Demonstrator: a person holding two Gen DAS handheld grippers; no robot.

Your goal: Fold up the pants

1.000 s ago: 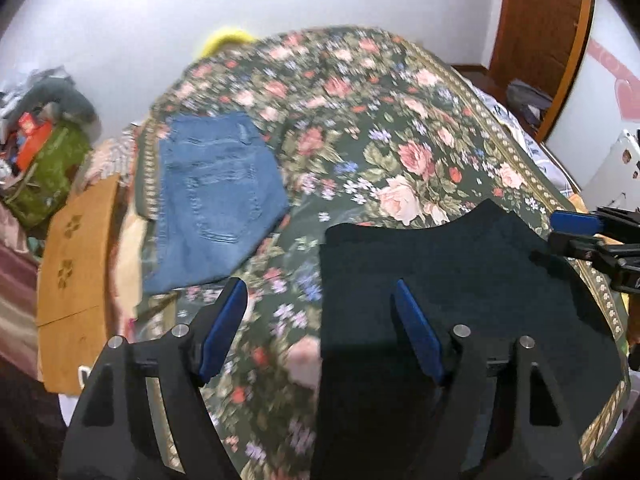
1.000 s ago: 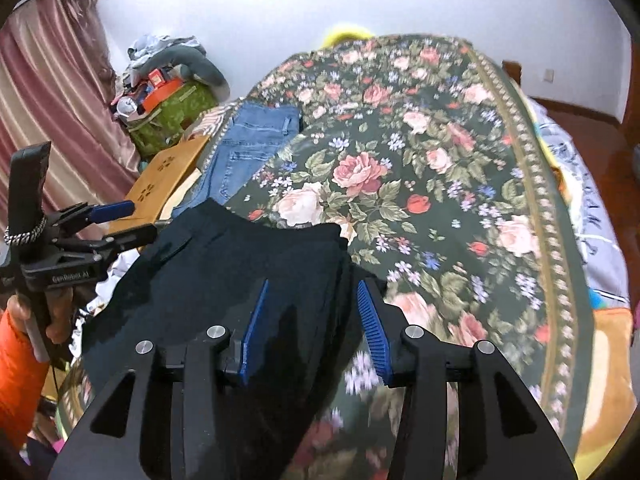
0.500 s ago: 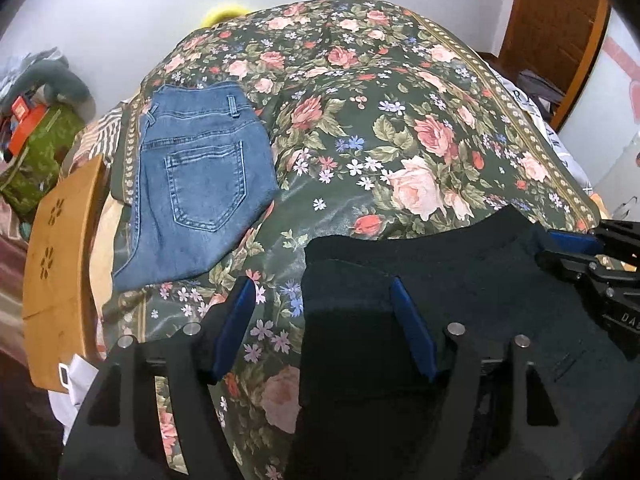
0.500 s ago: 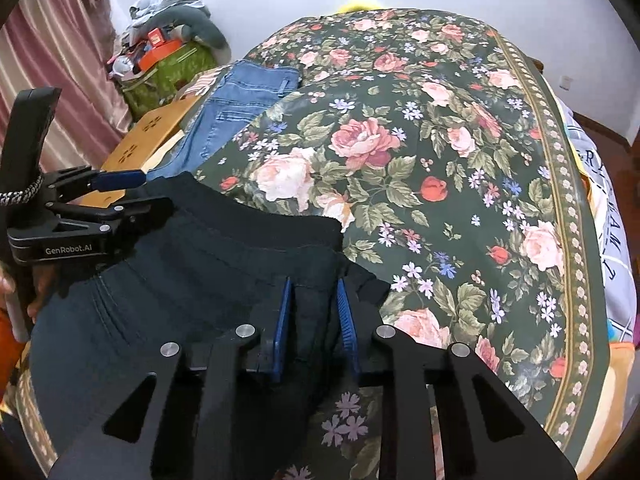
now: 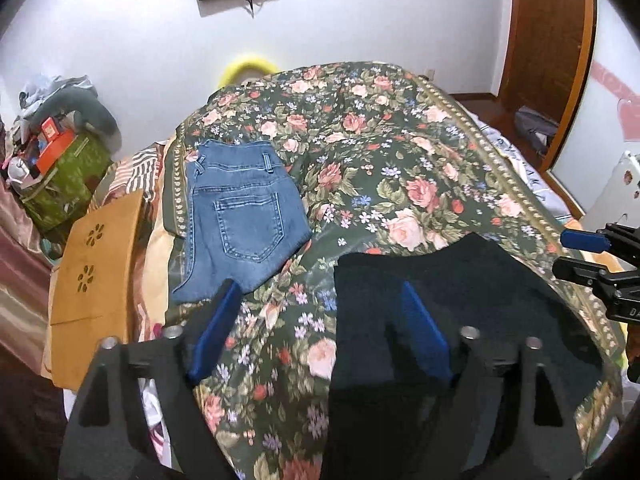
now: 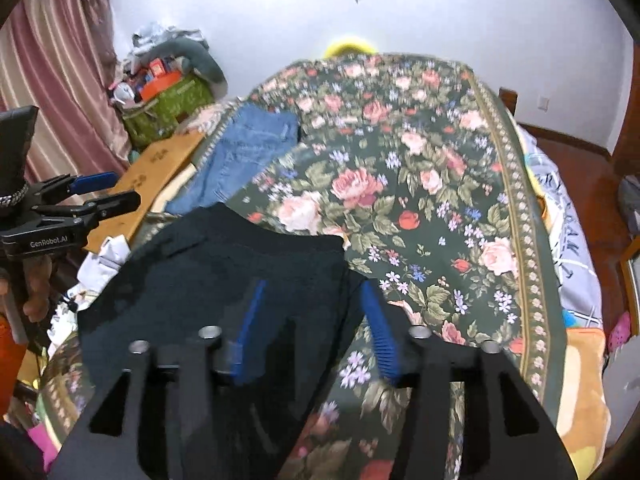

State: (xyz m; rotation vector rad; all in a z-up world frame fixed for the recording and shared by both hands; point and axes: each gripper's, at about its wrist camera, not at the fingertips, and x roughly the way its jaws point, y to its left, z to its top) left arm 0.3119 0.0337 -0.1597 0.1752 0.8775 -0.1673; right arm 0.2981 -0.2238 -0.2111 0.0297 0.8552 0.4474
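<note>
White walls enclose a bed [image 5: 400,168] covered by a dark green floral spread, on which the clothes are laid. Beyond the left edge of the bed a green bag [image 5: 64,180] is seen, topped with orange and red boxes and a grey garment (its inner contents cannot be made out).

Both tools are held released. The left gripper [image 5: 320,332] is spread wide above the left edge of the black pants [image 5: 460,280]; one blue pad is seen over the floral cloth and the other over the black fabric, though contact cannot be judged. The right gripper [image 6: 312,328] is likewise parted, straddling the right edge of the black pants [image 6: 224,272], with nothing pinched.

Farther out, the black pants are spread flat at the near end of the bed. Folded blue jeans [image 5: 240,216] are laid well apart, toward the far left, beside a tan wooden board [image 5: 96,264].
</note>
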